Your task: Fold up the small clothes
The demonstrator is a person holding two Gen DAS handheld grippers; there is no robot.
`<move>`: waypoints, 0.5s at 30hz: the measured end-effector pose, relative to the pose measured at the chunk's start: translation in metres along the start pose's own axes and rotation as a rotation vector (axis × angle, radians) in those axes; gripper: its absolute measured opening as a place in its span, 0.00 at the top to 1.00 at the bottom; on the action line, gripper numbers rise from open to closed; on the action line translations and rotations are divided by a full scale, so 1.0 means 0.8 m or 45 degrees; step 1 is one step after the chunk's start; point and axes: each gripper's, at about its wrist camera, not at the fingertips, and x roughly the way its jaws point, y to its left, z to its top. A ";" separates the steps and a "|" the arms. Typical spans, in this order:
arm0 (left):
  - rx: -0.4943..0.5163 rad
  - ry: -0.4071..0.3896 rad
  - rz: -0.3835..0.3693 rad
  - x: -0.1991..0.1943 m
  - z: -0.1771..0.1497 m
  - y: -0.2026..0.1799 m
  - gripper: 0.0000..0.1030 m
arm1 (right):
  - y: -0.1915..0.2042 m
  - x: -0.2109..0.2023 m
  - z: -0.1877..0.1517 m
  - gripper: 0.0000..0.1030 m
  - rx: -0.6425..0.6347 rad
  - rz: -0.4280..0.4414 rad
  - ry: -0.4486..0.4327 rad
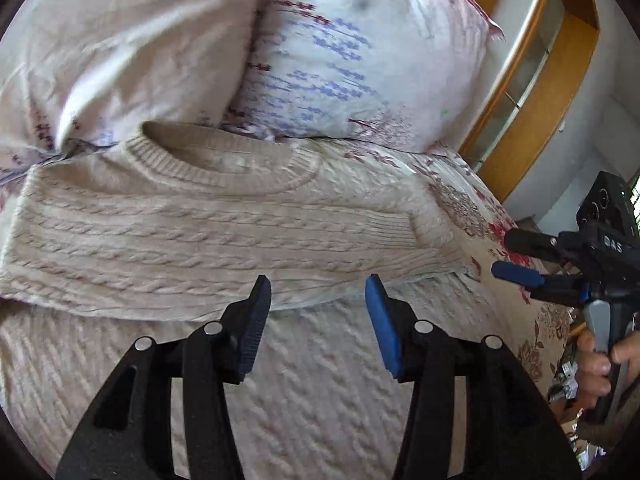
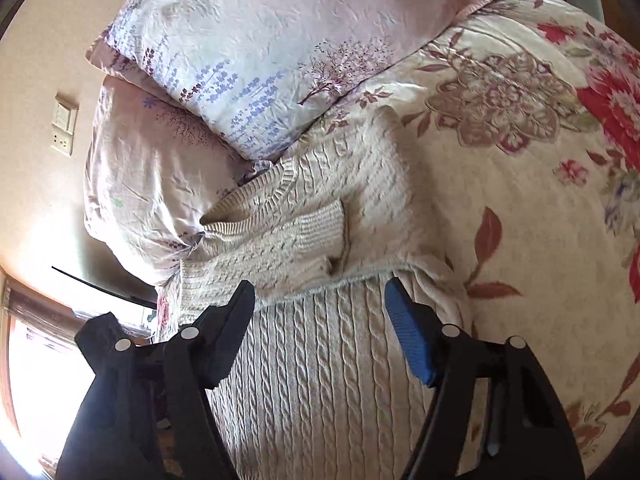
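A cream cable-knit sweater (image 1: 224, 232) lies flat on the bed, its neckline toward the pillows and a sleeve (image 1: 248, 224) folded across the chest. It also shows in the right wrist view (image 2: 316, 360), with the sleeve's ribbed cuff (image 2: 320, 224) on the body. My left gripper (image 1: 318, 296) is open and empty just above the sweater's body, below the folded sleeve. My right gripper (image 2: 320, 300) is open and empty over the sweater's body near the folded edge. The right gripper also shows at the right of the left wrist view (image 1: 508, 256), beside the sweater.
Two floral pillows (image 1: 340, 52) (image 2: 256, 60) lie against the sweater's neckline. A floral bedspread (image 2: 520, 180) covers the bed to the right. A wooden headboard or shelf (image 1: 532, 92) stands beyond. A wall with switches (image 2: 64, 124) and a window (image 2: 36, 360) are on the left.
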 end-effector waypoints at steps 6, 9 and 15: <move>-0.251 -0.006 0.232 -0.085 -0.049 0.117 0.52 | 0.008 0.067 0.031 0.48 -0.041 -0.113 0.062; -0.368 0.026 0.302 -0.112 -0.080 0.159 0.52 | 0.009 0.091 0.034 0.56 -0.058 -0.160 0.104; -0.384 0.056 0.292 -0.132 -0.109 0.182 0.54 | 0.024 0.106 0.022 0.88 -0.139 -0.173 0.153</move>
